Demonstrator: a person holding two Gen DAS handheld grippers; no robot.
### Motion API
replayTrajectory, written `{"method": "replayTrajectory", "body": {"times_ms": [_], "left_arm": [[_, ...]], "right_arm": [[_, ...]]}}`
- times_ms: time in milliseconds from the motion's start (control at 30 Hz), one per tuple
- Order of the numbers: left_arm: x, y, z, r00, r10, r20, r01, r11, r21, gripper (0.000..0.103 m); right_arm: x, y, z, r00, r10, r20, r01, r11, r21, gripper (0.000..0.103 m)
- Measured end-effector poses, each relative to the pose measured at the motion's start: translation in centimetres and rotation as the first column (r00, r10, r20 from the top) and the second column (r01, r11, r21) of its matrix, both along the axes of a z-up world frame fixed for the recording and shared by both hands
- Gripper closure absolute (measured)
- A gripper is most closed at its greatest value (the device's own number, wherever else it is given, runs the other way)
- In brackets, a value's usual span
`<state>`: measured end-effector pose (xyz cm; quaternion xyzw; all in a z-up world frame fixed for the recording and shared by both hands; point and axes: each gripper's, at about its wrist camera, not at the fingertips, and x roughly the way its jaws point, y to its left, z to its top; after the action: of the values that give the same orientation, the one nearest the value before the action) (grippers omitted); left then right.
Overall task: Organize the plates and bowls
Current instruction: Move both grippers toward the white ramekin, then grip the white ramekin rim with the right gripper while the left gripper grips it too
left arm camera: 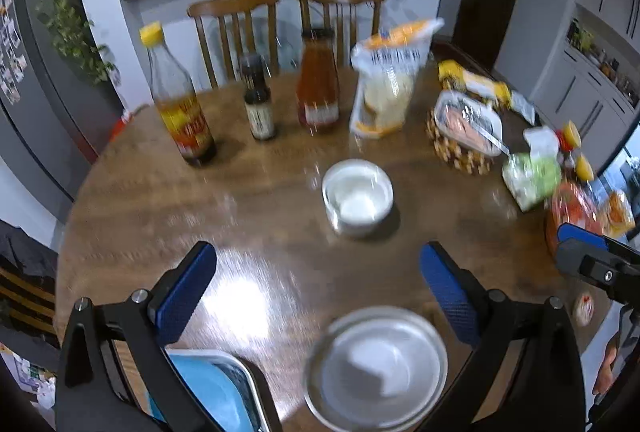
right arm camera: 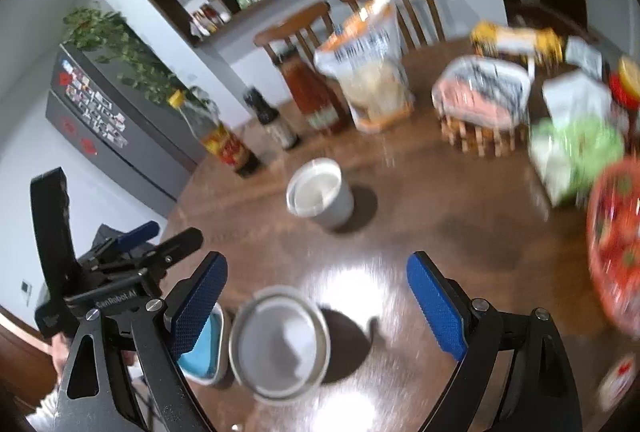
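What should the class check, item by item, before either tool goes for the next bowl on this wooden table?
1. Left tool open, nothing between its fingers: ok.
2. Right tool open and empty: ok.
3. Small white bowl upright mid-table, standing apart from the bottles: ok.
4. Round grey bowl upright beside the blue dish: ok.
5. Whether those two touch: cannot tell.
6. Sharp view for aiming: not ok, both views blurred.

The table (left arm camera: 248, 216) centre is bare between the near bowl (left arm camera: 376, 368) and the small white bowl (left arm camera: 357, 195). A row of bottles (left arm camera: 180, 103) and a bag (left arm camera: 386, 87) blocks the far side. A basket (left arm camera: 464, 135) and packets (left arm camera: 532, 179) crowd the right edge.
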<state>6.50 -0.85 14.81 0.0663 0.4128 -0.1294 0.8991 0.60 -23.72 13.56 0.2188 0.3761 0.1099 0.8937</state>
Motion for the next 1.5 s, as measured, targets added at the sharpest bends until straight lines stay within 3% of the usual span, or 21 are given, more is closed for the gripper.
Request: {"method": "replayTrajectory", "body": {"times_ms": [200,300,567,767,1033,1133,1200,1267,1400,1500], "left_arm": [[3.2,-1.3,2.7,1.0,0.022,0.022,-0.022,1.0,-0.003,0.001],[5.4,-2.1,2.4,0.999,0.037,-0.001,-0.037,0.999,-0.009,0.001],[9.0,-2.4,-4.2,0.984,0.12,-0.128,-0.116,0.992,0.039,0.001],[10.3,-2.7,-8.5,0.974,0.151,-0.17,-0.138,0.987,0.087,0.002],[11.6,-3.3,-12.0,0.963,0.161,-0.218,-0.136,0.983,0.122,0.008],[11.8,-3.5,-12.5,0.963,0.159,-0.218,-0.135,0.983,0.122,0.012],[12.1,-3.7,-12.9,0.963,0.158,-0.22,-0.134,0.983,0.122,0.021],[12.1,-3.9,-13.2,0.962,0.159,-0.223,-0.134,0.983,0.121,0.027],[12.4,-4.5,-13.8,0.962,0.158,-0.223,-0.132,0.983,0.129,0.033],[12.4,-4.6,-13.9,0.963,0.159,-0.218,-0.135,0.983,0.122,0.043]], "right_arm": [[4.3,-0.8,2.3,0.999,0.019,0.029,-0.019,1.0,-0.01,0.012],[6.9,-1.0,2.5,0.999,0.024,0.02,-0.023,0.999,-0.032,0.012],[13.3,-0.5,-3.1,0.988,0.093,-0.125,-0.093,0.996,0.01,0.012],[16.4,0.9,-8.6,0.962,0.151,-0.226,-0.143,0.988,0.055,0.012],[17.5,1.4,-11.6,0.952,0.193,-0.24,-0.168,0.979,0.118,0.012],[17.7,1.7,-12.0,0.95,0.207,-0.232,-0.184,0.976,0.117,0.021],[18.0,2.0,-12.3,0.948,0.215,-0.233,-0.194,0.975,0.109,0.035],[18.3,2.1,-12.8,0.943,0.23,-0.239,-0.207,0.971,0.118,0.041],[19.0,2.6,-13.3,0.932,0.273,-0.238,-0.252,0.961,0.115,0.061],[19.2,3.0,-13.6,0.927,0.283,-0.246,-0.268,0.959,0.095,0.068]]}}
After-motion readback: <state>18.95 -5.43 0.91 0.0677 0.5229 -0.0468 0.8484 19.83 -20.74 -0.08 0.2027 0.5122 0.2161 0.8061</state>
